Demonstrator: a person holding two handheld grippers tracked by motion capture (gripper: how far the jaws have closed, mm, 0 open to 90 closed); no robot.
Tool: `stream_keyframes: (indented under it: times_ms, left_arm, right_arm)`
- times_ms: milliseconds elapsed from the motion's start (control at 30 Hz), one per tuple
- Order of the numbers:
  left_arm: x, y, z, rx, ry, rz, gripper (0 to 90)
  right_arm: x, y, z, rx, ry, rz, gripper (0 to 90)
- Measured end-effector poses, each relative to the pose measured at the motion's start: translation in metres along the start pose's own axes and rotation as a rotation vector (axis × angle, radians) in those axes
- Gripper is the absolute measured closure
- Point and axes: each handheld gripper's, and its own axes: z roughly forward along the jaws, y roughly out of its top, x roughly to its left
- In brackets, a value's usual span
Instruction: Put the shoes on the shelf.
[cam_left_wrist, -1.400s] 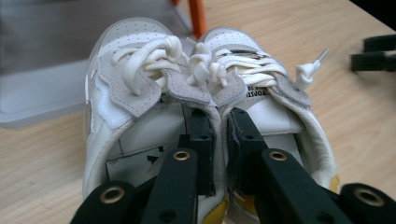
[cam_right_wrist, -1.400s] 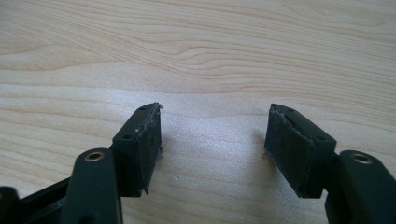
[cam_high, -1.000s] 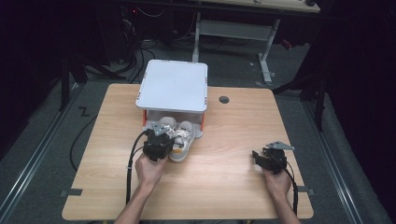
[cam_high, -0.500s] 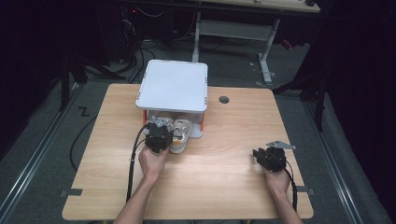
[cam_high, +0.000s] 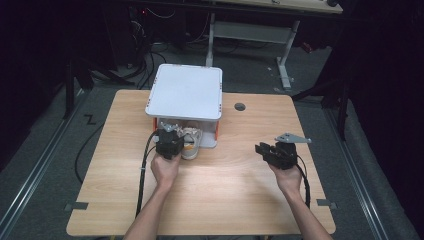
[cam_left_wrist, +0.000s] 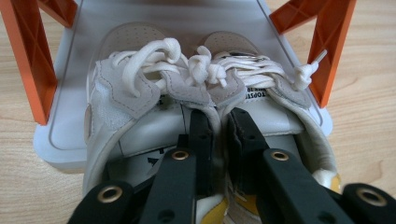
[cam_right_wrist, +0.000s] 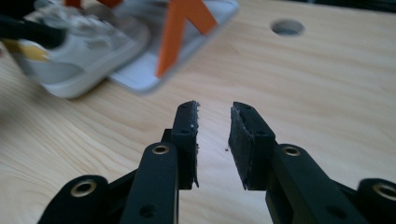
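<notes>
Under the white shelf, the left claw pinches both sneakers' inner collars and may lose one; the right claw, narrowed by closing, holds nothing.

Pale matt leather and suede sneakers with woven cotton laces, on a smooth white plastic shelf, orange ribbed plastic posts, matt wood-grain table

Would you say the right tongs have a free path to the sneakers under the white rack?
Probably yes: bare table lies between the right tongs and the sneakers, though the left tongs already grip their inner collars.
</notes>
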Motion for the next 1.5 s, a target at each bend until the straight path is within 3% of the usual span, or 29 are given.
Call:
stream_keyframes:
  times_ms: [100,267,433,533,633,833,1000,1133,1267,1367,1500]
  left_arm:
    - [0.003,0.0,0.001,-0.001,-0.014,-0.004,79.0]
    - [0.001,-0.001,0.002,0.003,-0.012,0.029,76.0]
    - [-0.001,-0.001,0.003,0.001,-0.013,0.027,71.4]
    - [-0.001,-0.002,0.002,-0.002,-0.01,0.034,69.6]
    - [-0.002,-0.002,0.002,-0.005,-0.016,0.038,61.6]
    - [-0.002,-0.001,-0.002,-0.019,-0.062,0.036,42.3]
    - [-0.003,-0.001,-0.009,-0.027,-0.071,0.059,34.8]
    - [-0.009,0.002,-0.019,-0.085,-0.072,0.073,32.2]
    - [-0.014,0.007,-0.029,-0.077,-0.076,0.109,28.6]
    - [-0.017,0.007,-0.039,-0.076,-0.067,0.131,26.0]
    - [-0.017,0.002,-0.052,-0.034,-0.056,0.146,19.0]
  right_arm:
    - [0.011,0.024,0.008,-0.004,0.057,-0.016,72.8]
    - [0.032,0.062,0.022,-0.018,0.118,-0.053,73.6]
    - [0.06,0.099,0.032,-0.054,0.125,-0.134,74.4]
    - [0.068,0.114,0.037,-0.061,0.123,-0.14,75.1]
    - [0.074,0.126,0.046,-0.054,0.116,-0.131,75.8]
    - [0.08,0.137,0.065,-0.017,0.08,-0.139,76.3]
    - [0.082,0.139,0.076,0.002,0.056,-0.148,76.4]
    - [0.085,0.141,0.078,0.009,0.043,-0.18,77.0]
    - [0.093,0.14,0.081,0.012,0.025,-0.226,77.9]
    - [0.092,0.14,0.082,0.013,0.035,-0.221,78.0]
    - [0.09,0.139,0.081,0.013,0.039,-0.219,78.0]
